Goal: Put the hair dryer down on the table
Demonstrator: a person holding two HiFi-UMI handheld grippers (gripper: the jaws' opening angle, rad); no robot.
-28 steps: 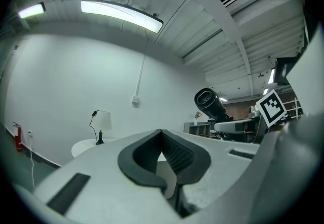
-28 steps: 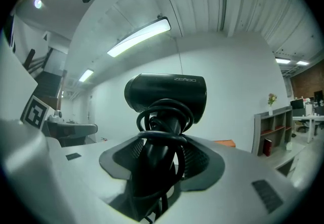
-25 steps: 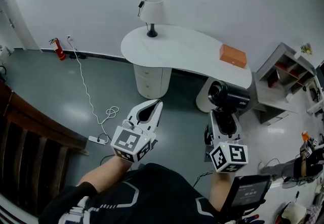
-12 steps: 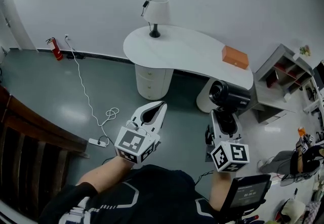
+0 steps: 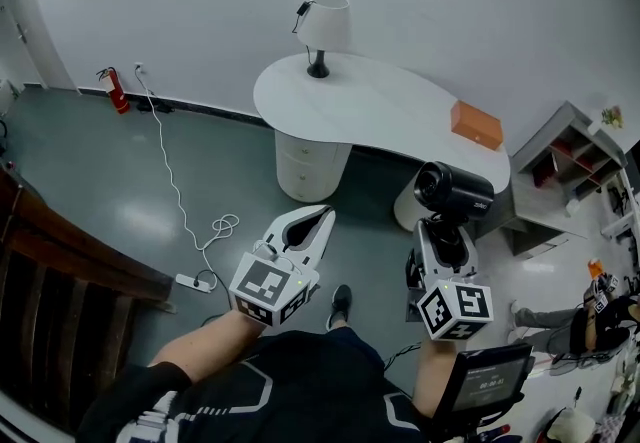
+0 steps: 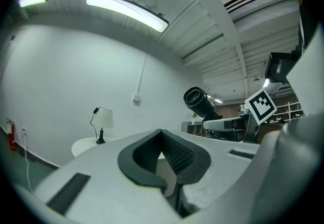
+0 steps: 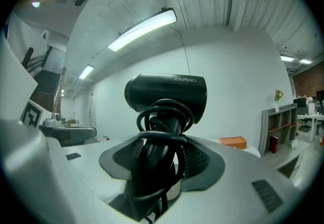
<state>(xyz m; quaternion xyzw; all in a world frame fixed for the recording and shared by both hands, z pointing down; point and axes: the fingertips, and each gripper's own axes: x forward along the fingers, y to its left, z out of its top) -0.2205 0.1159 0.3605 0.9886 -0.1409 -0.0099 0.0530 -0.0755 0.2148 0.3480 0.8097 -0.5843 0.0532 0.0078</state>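
Note:
A black hair dryer [image 5: 455, 191] with its cord coiled round the handle stands upright in my right gripper [image 5: 445, 231], which is shut on the handle. In the right gripper view the dryer's barrel [image 7: 167, 91] sits above the right gripper [image 7: 162, 152], pads pressed on handle and cord. It hangs in the air short of the white kidney-shaped table [image 5: 390, 111], near the table's front right end. My left gripper [image 5: 318, 223] is held beside it at the left, shut and holding nothing. Seen from the left gripper view, the left gripper [image 6: 162, 134] has its pads meeting.
On the table stand a white lamp [image 5: 325, 26] at the back left and an orange box [image 5: 476, 124] at the right. A white drawer unit [image 5: 310, 161] sits under it. A shelf unit [image 5: 570, 156] is right; a power strip [image 5: 195, 279], white cable and fire extinguisher [image 5: 112, 91] left.
The view has shifted a little, so the table and lamp sit slightly further right in the picture. A shoe has come into view below the grippers. Both grippers keep their pose and grip.

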